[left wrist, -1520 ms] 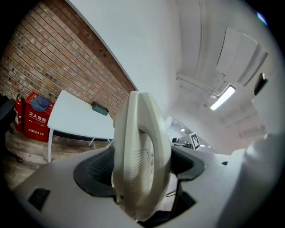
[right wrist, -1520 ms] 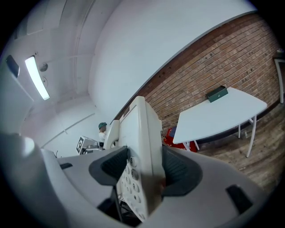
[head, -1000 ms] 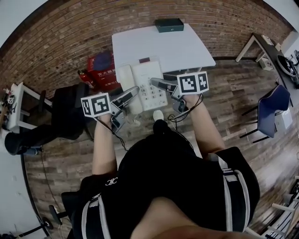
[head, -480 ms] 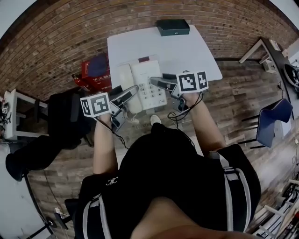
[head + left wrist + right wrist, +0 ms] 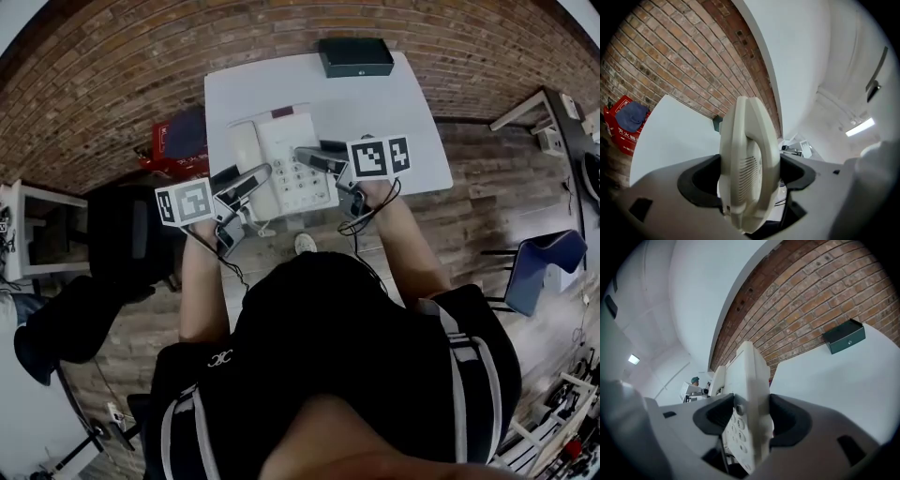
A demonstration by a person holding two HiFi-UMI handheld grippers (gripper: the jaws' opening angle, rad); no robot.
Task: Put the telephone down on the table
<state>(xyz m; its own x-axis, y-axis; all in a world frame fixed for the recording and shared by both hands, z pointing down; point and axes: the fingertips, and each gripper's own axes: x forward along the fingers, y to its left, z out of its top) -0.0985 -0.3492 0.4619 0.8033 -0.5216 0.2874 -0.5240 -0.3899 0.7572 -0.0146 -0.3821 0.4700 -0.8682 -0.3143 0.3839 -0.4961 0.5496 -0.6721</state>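
A white desk telephone (image 5: 281, 161) with handset and keypad is held over the near edge of the white table (image 5: 394, 112). My left gripper (image 5: 253, 178) is shut on its left side, clamping the handset (image 5: 747, 168) between the jaws. My right gripper (image 5: 314, 157) is shut on the phone's right edge, where the keypad (image 5: 740, 425) shows between the dark pads. Whether the phone rests on the tabletop or hangs just above it cannot be told.
A dark green box (image 5: 354, 56) sits at the table's far edge against the brick wall. A red box (image 5: 169, 141) with a blue cloth stands on the floor at the left. A blue chair (image 5: 539, 272) is at the right.
The person has stepped toward the table, carrying the phone in both grippers. It now lies further over the tabletop than a second ago. Both grips are unchanged.
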